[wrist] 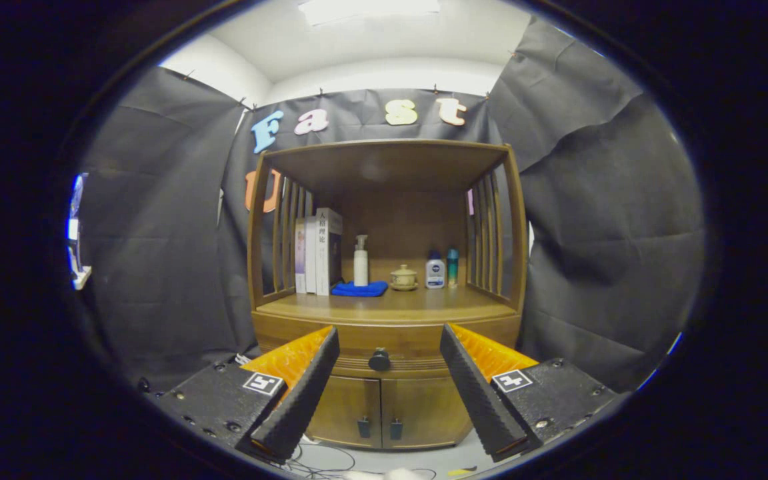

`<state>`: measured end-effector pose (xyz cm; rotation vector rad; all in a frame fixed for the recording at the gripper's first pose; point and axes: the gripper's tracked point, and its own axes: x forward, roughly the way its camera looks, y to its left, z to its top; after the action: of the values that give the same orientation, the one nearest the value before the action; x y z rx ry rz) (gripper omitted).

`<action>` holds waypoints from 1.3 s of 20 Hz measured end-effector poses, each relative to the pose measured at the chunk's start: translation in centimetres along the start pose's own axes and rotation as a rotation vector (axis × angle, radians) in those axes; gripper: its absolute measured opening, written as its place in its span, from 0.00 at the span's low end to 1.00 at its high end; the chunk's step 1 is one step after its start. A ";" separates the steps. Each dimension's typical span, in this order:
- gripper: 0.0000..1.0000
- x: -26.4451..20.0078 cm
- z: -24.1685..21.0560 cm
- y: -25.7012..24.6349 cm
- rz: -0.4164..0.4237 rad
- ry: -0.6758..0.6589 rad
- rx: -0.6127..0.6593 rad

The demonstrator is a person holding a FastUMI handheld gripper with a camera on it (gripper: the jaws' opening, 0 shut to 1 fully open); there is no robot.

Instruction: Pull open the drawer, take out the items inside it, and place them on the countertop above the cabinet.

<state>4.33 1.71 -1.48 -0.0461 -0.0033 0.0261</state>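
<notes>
Wooden drawer (384, 357) shut, knob (379, 360) facing open claw (389, 333).

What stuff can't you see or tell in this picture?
1. Gripper view: what lies inside the drawer; its closed front hides it.
2. What lies behind the cabinet doors; they are shut.
3. The back half of the blue cloth; the pump bottle stands on it.
4. The open gripper is apart from the knob.

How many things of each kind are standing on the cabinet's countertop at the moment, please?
Books: 3
Bottles (pump bottle, white bottle, teal bottle): 3
Lidded pot: 1
Blue cloth: 1
Total: 8
The gripper is open, with the drawer knob between its fingers.
</notes>
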 end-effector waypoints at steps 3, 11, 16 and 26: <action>0.99 2.3 -2.1 1.0 0.016 0.006 0.006; 0.99 10.9 -8.7 1.7 -0.030 0.076 -0.035; 0.99 15.6 -12.1 1.4 -0.057 0.140 -0.028; 0.54 19.4 -14.6 0.4 -0.080 0.206 -0.026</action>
<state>23.75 1.91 -16.03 -0.0744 0.2005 -0.0590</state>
